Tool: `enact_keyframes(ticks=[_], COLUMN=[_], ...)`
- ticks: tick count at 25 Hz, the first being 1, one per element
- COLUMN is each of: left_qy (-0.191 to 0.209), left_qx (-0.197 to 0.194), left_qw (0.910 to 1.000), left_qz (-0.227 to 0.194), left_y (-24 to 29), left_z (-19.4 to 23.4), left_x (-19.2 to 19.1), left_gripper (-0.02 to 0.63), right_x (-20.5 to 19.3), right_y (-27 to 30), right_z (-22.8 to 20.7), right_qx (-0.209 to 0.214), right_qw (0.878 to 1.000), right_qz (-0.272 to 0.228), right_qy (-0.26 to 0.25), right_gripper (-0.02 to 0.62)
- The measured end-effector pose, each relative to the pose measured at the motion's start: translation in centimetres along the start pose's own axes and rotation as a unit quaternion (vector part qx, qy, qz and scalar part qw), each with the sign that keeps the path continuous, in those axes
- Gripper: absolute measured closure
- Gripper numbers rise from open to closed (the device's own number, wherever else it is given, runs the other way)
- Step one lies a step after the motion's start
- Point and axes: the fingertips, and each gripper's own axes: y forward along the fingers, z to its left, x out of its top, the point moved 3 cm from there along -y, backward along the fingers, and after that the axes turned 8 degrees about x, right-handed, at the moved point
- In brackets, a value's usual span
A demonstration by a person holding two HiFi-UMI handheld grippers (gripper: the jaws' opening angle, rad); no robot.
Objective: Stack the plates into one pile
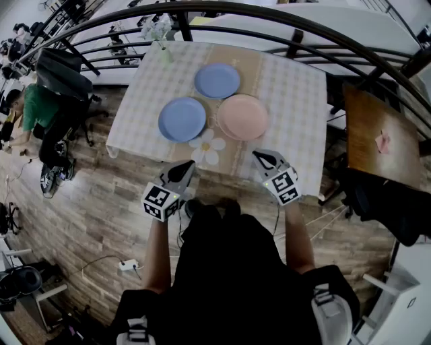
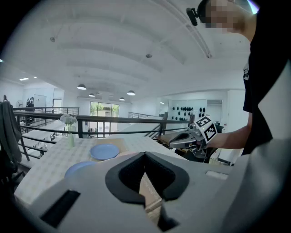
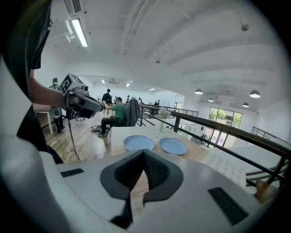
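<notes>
Three plates lie apart on a checked tablecloth (image 1: 296, 94): a blue plate (image 1: 217, 81) at the back, a second blue plate (image 1: 182, 119) front left, and a pink plate (image 1: 242, 117) front right. Both grippers hover over the floor just short of the table's near edge. My left gripper (image 1: 187, 167) is shut and empty, below the near blue plate. My right gripper (image 1: 259, 156) is shut and empty, below the pink plate. The right gripper view shows both blue plates (image 3: 138, 142) (image 3: 173, 145); the pink one is hidden behind the gripper body.
A white flower-shaped mat (image 1: 207, 147) lies at the table's near edge between the grippers. A vase of flowers (image 1: 160, 37) stands at the far left corner. A dark railing (image 1: 283, 20) curves behind the table. A wooden table (image 1: 380, 138) stands at right.
</notes>
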Motion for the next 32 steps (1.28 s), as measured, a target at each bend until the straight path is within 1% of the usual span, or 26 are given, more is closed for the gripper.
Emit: enact_keyframes(ticks=[6,10,15,22,26,32], left_qy=[-0.005,-0.006,-0.004,-0.003,0.004,-0.003], left_qx=[0.008,0.008,0.01,0.012,0.017,0.026], left_qw=[1.0,1.0,0.9999,0.9999,0.9998,0.9996], left_qz=[0.001,0.001,-0.005,-0.006,-0.007,-0.011], left_y=[-0.7,-1.1,-1.6,-0.9,-1.0,-1.4], left_z=[0.4,-0.2,-0.8,-1.4,-1.9,-2.0], left_x=[-0.4,-0.6,-0.8,-0.1,0.2,0.3], left_gripper=[0.604,0.604,0.604,0.604,0.604,0.604], right_x=[0.3,0.0,-0.1,0.5,0.3,-0.2], right_y=[0.3,-0.1,-0.6,-1.1,-1.2,-0.7], right_z=[0.4,1.0,1.8,1.0,1.0,1.2], right_qx=[0.003,0.005,0.013,0.022,0.024,0.038], right_qw=[1.0,1.0,1.0,1.0,1.0,0.999], right_qz=[-0.002,0.0,-0.012,-0.02,-0.02,-0.017], right_qy=[-0.002,-0.005,0.009,-0.004,0.001,-0.008], right_gripper=[0.601,0.601,0.6,0.598,0.598,0.598])
